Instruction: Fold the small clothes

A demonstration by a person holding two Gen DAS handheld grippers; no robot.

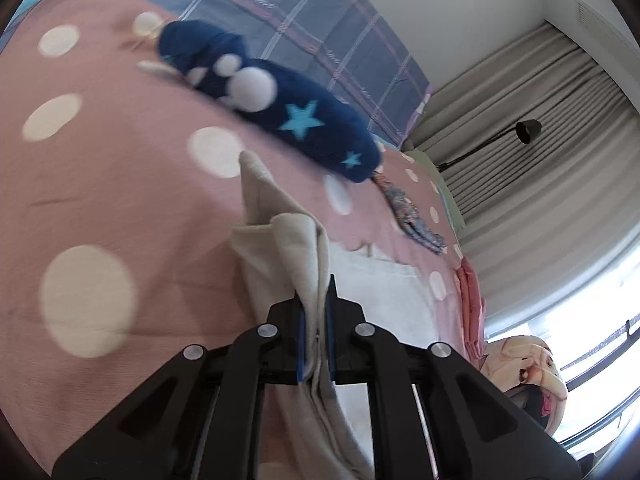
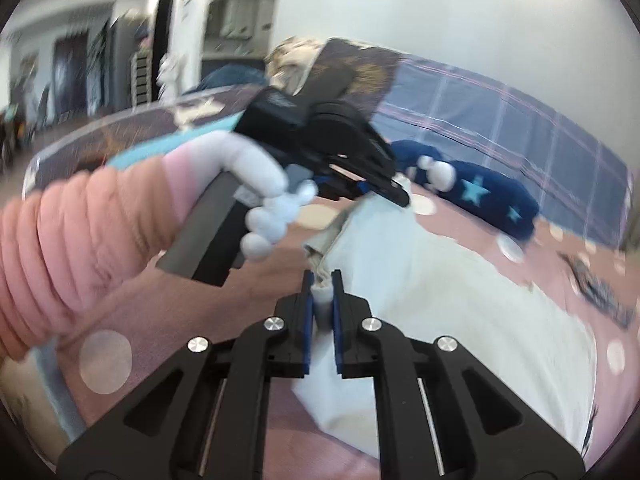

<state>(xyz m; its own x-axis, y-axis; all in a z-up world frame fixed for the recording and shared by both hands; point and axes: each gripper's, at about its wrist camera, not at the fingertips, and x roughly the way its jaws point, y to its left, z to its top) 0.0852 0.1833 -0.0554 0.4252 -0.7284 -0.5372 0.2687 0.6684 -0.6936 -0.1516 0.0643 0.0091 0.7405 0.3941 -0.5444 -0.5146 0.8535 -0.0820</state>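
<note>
A small cream garment [image 1: 280, 240] hangs lifted over the pink dotted bedspread [image 1: 100, 140]. My left gripper [image 1: 316, 292] is shut on a bunched edge of it, cloth pinched between the blue pads. In the right wrist view the same cream garment [image 2: 460, 300] spreads out below, and my right gripper [image 2: 321, 280] is shut on another corner of it. The left gripper [image 2: 394, 194], held by a white-gloved hand [image 2: 268, 200] in a pink sleeve, pinches the far edge just ahead.
A dark blue garment with stars and white dots [image 1: 280, 108] lies on the bed beyond. A patterned bluish cloth [image 1: 408, 216] and pink folded cloth [image 1: 472, 304] lie near the bed's right edge. A plaid blanket [image 1: 300, 12] covers the far side; curtains [image 1: 540, 160] hang right.
</note>
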